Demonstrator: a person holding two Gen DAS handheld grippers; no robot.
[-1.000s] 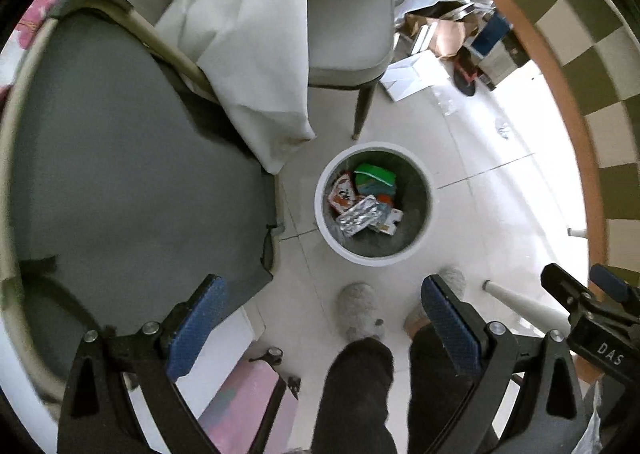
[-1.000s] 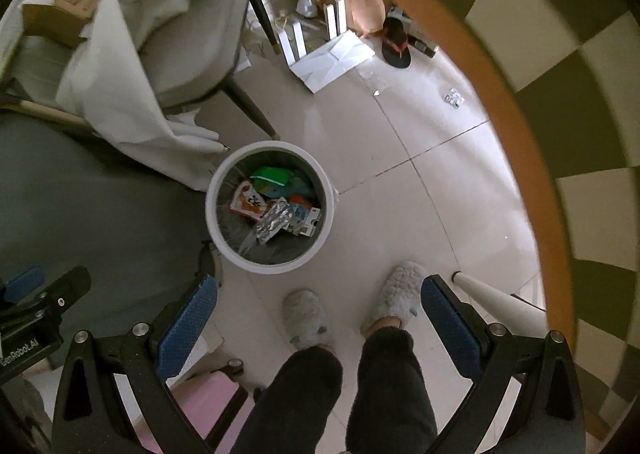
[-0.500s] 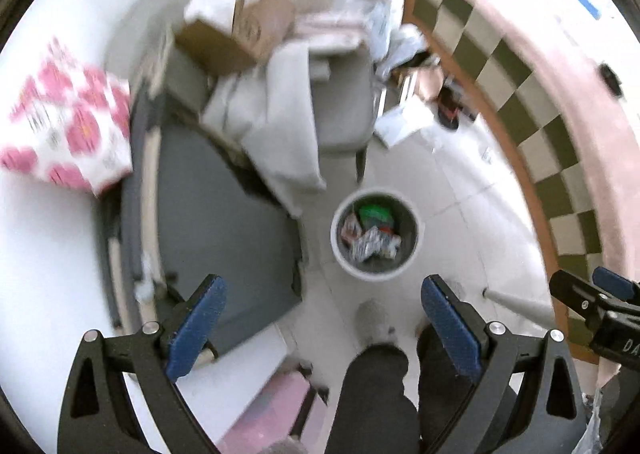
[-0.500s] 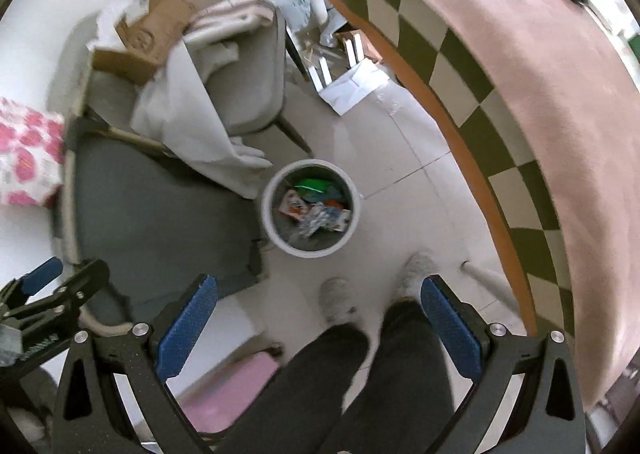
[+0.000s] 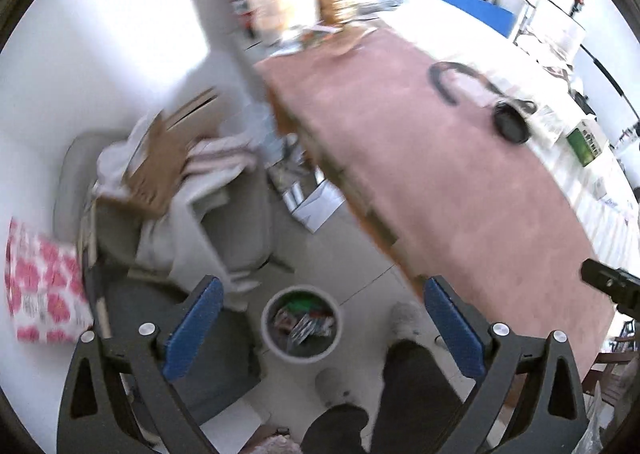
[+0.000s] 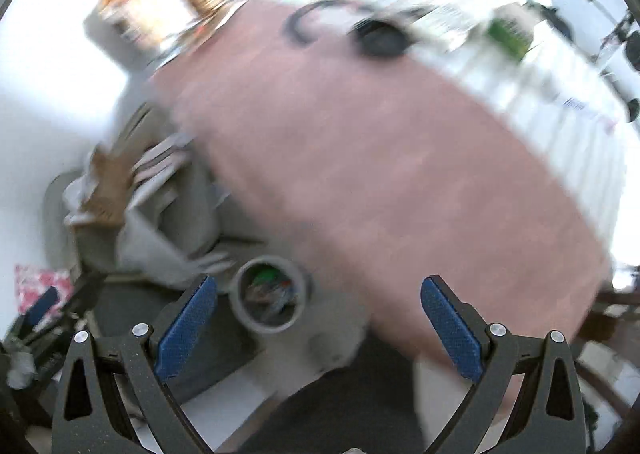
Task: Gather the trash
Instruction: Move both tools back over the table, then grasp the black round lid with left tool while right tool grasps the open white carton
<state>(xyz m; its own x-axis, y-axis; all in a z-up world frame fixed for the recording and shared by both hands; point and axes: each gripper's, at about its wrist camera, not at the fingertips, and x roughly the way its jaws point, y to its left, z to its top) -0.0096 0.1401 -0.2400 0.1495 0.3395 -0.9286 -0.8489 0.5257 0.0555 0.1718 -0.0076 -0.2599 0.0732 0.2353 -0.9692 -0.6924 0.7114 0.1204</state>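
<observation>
A round white waste bin (image 5: 302,324) stands on the pale floor far below, with several wrappers inside, one green and one silvery. In the blurred right wrist view the same bin (image 6: 270,300) shows beside the table edge. My left gripper (image 5: 322,328) is open, high above the bin, its blue pads wide apart with nothing between them. My right gripper (image 6: 318,328) is open too and holds nothing. Both grippers are up at about table height.
A pink-topped table (image 5: 460,182) fills the right side, with a black cable, a round black lid (image 5: 511,122) and a green box (image 5: 585,142) on it. A grey chair (image 5: 224,214) piled with cloth and cardboard stands left. A person's dark trouser legs and slippers (image 5: 404,320) are beside the bin.
Both grippers have risen well away from the bin and tilted up, so the table top has come into view. The bin looks much smaller. Both stayed open.
</observation>
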